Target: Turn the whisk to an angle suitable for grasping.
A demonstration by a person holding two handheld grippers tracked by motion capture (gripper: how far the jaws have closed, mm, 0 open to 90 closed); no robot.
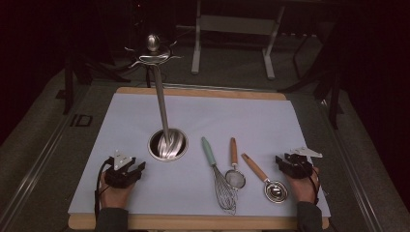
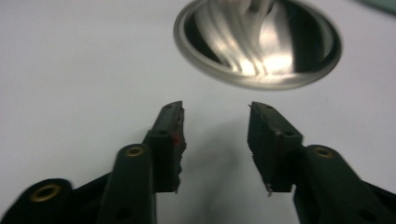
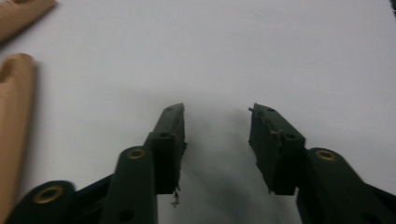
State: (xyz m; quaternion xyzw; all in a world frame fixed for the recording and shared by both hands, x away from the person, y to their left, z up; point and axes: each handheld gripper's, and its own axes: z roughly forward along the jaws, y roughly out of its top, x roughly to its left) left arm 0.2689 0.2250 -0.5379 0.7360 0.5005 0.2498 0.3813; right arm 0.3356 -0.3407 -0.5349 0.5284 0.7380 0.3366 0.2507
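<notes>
Both sets of jaws stand half open on nothing: our left gripper (image 2: 215, 109) below the stand's round base (image 2: 257, 44), our right gripper (image 3: 215, 111) beside the spoon (image 1: 267, 180) at lower right. Reaching carelessly, we could knock its wooden handle (image 3: 14, 121) askew.

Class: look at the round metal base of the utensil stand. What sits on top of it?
From the round metal base a pole rises to a hooked top. Glare hides the joint. No utensil lies on it.

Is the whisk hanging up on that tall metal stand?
No, the whisk lies flat on the white sheet, right of the stand.
</notes>
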